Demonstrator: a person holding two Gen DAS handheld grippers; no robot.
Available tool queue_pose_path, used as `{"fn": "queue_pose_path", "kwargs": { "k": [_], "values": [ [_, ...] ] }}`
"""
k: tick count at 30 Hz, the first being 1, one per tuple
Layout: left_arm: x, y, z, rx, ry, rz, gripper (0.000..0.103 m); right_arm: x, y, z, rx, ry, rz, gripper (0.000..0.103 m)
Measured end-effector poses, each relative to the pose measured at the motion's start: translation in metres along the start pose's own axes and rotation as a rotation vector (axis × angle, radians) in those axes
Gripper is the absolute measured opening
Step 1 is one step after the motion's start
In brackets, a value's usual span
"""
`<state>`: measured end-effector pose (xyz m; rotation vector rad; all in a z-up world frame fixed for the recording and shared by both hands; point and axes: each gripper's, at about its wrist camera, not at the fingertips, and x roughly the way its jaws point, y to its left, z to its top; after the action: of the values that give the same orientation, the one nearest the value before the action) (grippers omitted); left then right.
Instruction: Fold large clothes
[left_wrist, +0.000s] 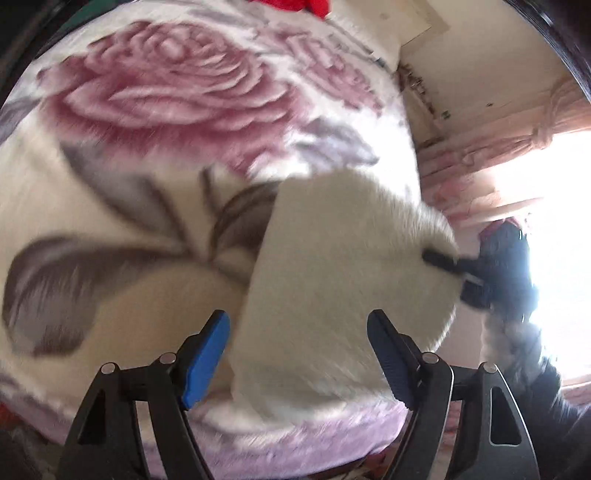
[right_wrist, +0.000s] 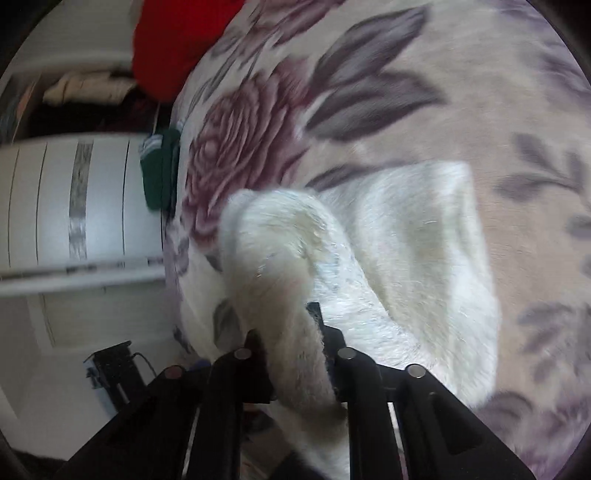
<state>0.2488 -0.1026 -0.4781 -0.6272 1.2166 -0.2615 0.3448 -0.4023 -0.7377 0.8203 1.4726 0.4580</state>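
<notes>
You're working over a bed (left_wrist: 74, 192) covered by a plush rose-print blanket (left_wrist: 159, 92), cream with pink blooms and grey leaves. Beyond your left fingers, at the far right, pink curtains (left_wrist: 517, 147) are hanging beside a blown-out bright window (left_wrist: 565, 240). Something red (right_wrist: 177, 44) is lying at the far end of the bed, ahead of and left of your right fingers. To the left of those fingers a white cabinet front (right_wrist: 74, 203) is standing past the bed edge, with a dark green cloth (right_wrist: 159, 170) hanging at the blanket's side.

The white fluffy garment (left_wrist: 332, 277) is lying on the blanket directly ahead of your left gripper (left_wrist: 299, 354). Its fingers (left_wrist: 207, 354) are standing wide apart, gripping nothing, with the garment's near edge sitting between and just beyond them.

Your right gripper (right_wrist: 286, 332) is clamping a bunched fold of the same garment (right_wrist: 406, 240); the fleece is running up between its fingers and draping away ahead and to the right. From the left wrist view, that right gripper (left_wrist: 450, 266) is biting the garment's far right edge. Both views are motion-blurred.
</notes>
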Motion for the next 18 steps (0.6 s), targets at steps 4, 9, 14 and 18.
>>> {"fn": "queue_pose_path", "kwargs": {
  "k": [4, 9, 14, 18],
  "values": [
    [0.038, -0.017, 0.027, 0.072, 0.033, -0.032, 0.075, -0.046, -0.03, 0.018, 0.025, -0.078, -0.077, 0.01],
    [0.119, -0.039, 0.038, 0.152, 0.168, 0.009, 0.078, -0.034, -0.075, 0.05, 0.047, -0.112, -0.219, 0.01],
    [0.139, -0.037, 0.027, 0.151, 0.224, 0.09, 0.082, -0.005, -0.093, 0.068, 0.057, -0.036, -0.288, 0.036],
    [0.132, -0.028, 0.02, 0.116, 0.223, 0.099, 0.081, -0.057, -0.074, 0.05, 0.102, -0.172, -0.378, 0.055]
  ]
}}
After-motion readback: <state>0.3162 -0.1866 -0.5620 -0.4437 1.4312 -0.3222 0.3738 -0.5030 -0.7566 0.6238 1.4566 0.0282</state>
